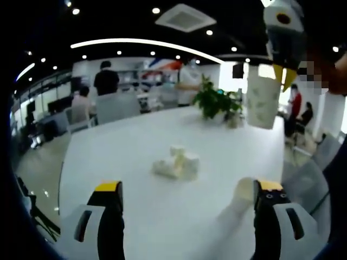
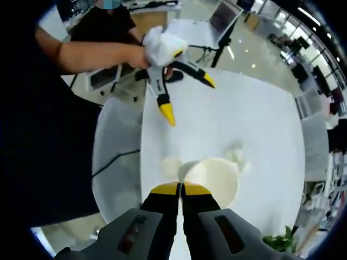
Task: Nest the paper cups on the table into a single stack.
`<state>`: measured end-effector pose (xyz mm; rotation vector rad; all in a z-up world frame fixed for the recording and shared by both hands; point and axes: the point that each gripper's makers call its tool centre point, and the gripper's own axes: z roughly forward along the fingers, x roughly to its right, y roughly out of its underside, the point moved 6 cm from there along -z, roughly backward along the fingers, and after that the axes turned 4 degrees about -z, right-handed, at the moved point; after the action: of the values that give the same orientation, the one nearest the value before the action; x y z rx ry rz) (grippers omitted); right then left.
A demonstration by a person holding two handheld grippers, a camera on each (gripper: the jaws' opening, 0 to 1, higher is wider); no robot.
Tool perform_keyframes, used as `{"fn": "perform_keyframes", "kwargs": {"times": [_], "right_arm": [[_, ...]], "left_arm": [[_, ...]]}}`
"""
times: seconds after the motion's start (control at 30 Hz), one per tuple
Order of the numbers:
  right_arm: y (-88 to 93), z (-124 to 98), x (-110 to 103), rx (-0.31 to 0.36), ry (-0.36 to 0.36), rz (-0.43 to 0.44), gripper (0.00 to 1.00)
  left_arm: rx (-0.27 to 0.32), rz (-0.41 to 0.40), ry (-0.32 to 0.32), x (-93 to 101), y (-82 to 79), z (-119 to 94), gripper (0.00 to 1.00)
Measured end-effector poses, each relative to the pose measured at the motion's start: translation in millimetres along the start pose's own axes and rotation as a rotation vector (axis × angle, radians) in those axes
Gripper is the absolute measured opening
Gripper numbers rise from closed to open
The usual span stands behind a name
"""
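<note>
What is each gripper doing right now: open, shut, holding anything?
Left gripper: open, fingers wide apart, holding nothing.
Right gripper: shut on the rim of a paper cup, lifted above the table.

Open office: dark ceiling with recessed spotlights (image 1: 156,10), curved light strip (image 1: 146,43), air vent (image 1: 185,17); grey chairs (image 1: 116,106); potted plant (image 1: 216,101); glossy floor (image 1: 38,173).

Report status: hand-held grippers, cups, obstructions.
Right hand-held gripper shut on white paper cup, held above the white table. Left hand-held gripper open, empty. More cups lying mid-table. Nothing between.
</note>
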<state>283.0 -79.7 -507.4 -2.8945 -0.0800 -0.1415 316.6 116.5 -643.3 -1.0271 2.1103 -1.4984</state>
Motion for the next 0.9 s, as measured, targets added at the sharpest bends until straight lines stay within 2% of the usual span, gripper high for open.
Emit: {"fn": "perform_keyframes", "kwargs": {"times": [0.13, 0.9], "right_arm": [[1.7, 5.3, -3.6, 0.0, -0.008, 0.004, 0.0], [8.2, 40.1, -15.6, -0.009, -0.042, 0.032, 0.0]], "left_arm": [[-0.016, 0.006, -0.006, -0.1, 3.4, 0.9, 0.98], [-0.023, 0.012, -0.008, 1.6, 10.0, 2.9, 0.98]]}}
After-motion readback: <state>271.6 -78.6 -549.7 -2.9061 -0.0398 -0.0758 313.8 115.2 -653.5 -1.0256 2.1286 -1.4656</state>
